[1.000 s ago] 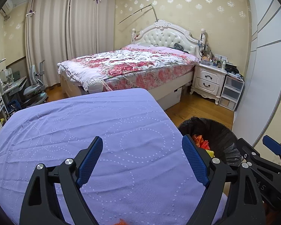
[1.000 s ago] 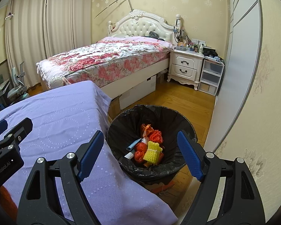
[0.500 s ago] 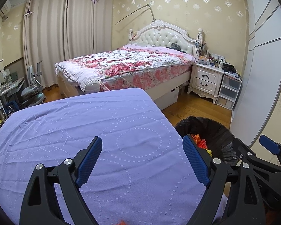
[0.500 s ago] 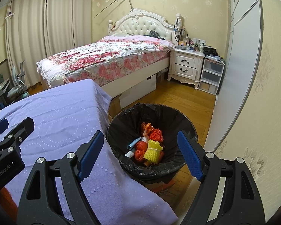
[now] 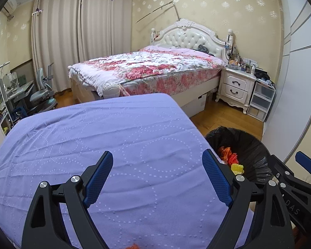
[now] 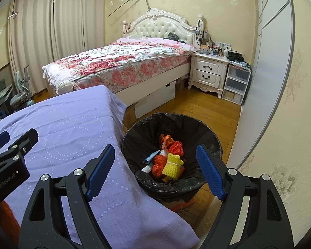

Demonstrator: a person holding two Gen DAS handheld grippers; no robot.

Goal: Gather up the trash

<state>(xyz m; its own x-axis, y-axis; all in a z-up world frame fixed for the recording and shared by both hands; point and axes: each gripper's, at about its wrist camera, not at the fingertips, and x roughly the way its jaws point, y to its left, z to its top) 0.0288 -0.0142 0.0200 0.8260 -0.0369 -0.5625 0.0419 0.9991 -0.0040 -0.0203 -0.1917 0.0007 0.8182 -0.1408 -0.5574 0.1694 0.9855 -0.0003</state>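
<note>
Little has moved since the earlier frames: both views are framed almost as before, with only a slight drift in the left wrist view. The left gripper (image 5: 157, 175) is held above the lilac tablecloth (image 5: 114, 137), jaws spread wide, nothing between them. The right gripper (image 6: 155, 170) is held over the table edge and the trash bin (image 6: 209, 132), jaws likewise spread and empty.

Bin, lined with a black bag, stands on the wood floor just beside the table. Contents noted: a yellow foam net (image 6: 173, 166), red and orange foam nets (image 6: 176, 147), a light blue tube (image 6: 150, 157), and a white item only partly seen.

Step judged: collection near its end, or between items; the visible cloth is bare. An orange scrap (image 5: 132, 245) is glimpsed at the near table edge, below the left gripper; its identity cannot be told. If trash, a pull-back and downward reach would be called for next.
</note>
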